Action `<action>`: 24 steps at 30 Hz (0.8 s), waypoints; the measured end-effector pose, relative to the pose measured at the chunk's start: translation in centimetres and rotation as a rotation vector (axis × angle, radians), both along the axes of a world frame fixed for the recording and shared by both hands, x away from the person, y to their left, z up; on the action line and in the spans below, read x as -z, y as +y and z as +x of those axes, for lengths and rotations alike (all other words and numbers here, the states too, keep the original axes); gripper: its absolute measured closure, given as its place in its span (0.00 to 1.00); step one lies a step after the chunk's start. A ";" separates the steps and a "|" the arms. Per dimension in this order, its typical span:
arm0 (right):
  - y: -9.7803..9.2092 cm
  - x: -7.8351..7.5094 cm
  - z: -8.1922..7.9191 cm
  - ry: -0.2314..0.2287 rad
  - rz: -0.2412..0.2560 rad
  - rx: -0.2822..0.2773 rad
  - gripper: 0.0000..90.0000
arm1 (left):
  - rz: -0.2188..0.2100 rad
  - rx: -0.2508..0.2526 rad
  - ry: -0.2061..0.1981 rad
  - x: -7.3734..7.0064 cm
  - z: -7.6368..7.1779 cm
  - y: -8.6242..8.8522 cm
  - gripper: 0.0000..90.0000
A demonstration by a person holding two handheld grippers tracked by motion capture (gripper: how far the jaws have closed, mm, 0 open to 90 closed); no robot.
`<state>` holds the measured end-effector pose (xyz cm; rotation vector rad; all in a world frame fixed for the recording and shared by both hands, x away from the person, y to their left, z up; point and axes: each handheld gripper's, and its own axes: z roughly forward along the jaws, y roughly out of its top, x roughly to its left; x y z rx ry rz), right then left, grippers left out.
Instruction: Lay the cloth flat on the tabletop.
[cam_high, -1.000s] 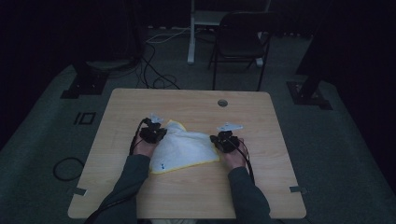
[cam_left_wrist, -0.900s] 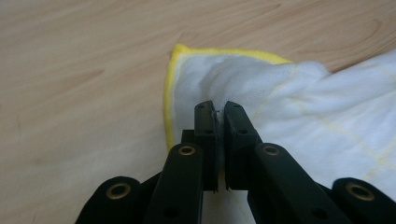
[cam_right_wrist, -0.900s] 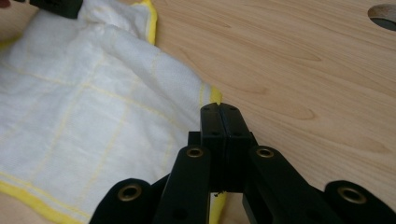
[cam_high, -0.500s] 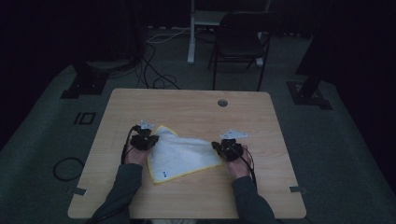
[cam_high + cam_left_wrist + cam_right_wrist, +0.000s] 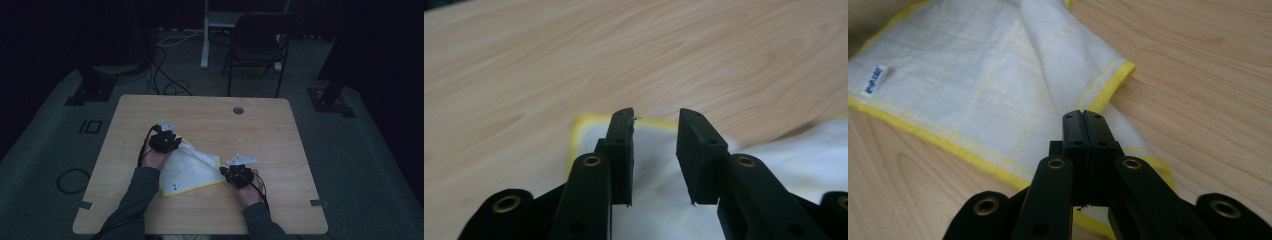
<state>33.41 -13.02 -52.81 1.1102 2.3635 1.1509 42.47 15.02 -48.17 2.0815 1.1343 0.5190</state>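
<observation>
Right tongs [image 5: 1083, 116] pinch the cloth [image 5: 192, 167] corner, left tongs [image 5: 655, 125] gape empty above its far edge — any tug now drags it crooked.

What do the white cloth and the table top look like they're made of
The cloth looks like soft woven cotton, matt white: a faint grid weave, stitched yellow hem and a small sewn label show. The table top looks like wood or, as likely, wood-pattern laminate: pale grain lines, smooth with a slight sheen. The right gripper is shut on its folded corner.
</observation>
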 end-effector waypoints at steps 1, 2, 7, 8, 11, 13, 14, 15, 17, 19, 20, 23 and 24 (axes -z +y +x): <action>0.1 0.0 -0.1 -0.001 0.001 -0.004 1.00 | 0.003 0.022 -0.001 -0.1 0.0 -0.7 0.75; 0.2 0.0 -0.3 -0.003 0.002 -0.011 1.00 | 0.003 0.046 -0.003 -0.2 -0.1 -1.5 0.74; 0.6 0.3 -0.7 -0.005 -0.001 -0.023 1.00 | 0.004 0.177 0.016 0.0 -1.4 -5.1 0.72; 0.7 0.3 -0.7 -0.004 0.000 -0.024 1.00 | 0.007 0.199 0.023 0.2 -1.7 -5.8 0.71; 0.7 0.3 -0.7 -0.005 0.001 -0.025 1.00 | 0.026 0.251 0.040 0.9 -2.3 -7.5 0.69; 0.8 0.3 -0.8 -0.004 0.002 -0.030 1.00 | 0.034 0.260 0.048 1.4 -2.3 -8.3 0.66; 0.8 0.3 -0.9 -0.004 0.002 -0.033 1.00 | 0.034 0.259 0.054 1.6 -2.3 -8.7 0.65; 0.9 0.4 -0.9 -0.007 0.003 -0.036 1.00 | 0.039 0.263 0.060 1.7 -2.2 -9.0 0.65; 1.1 0.4 -1.1 -0.003 0.006 -0.042 1.00 | 0.044 0.263 0.064 2.0 -2.1 -9.6 0.64; 1.2 0.5 -1.2 -0.002 0.006 -0.048 1.00 | 0.048 0.265 0.071 2.1 -2.0 -10.1 0.63; 1.2 0.5 -1.2 -0.002 0.009 -0.051 1.00 | 0.050 0.264 0.076 2.2 -1.9 -10.3 0.63; 1.4 0.5 -1.4 -0.004 0.006 -0.060 1.00 | 0.061 0.259 0.090 2.6 -1.7 -10.9 0.61; 1.4 0.5 -1.4 -0.005 0.007 -0.060 1.00 | 0.062 0.258 0.095 2.7 -1.7 -11.2 0.61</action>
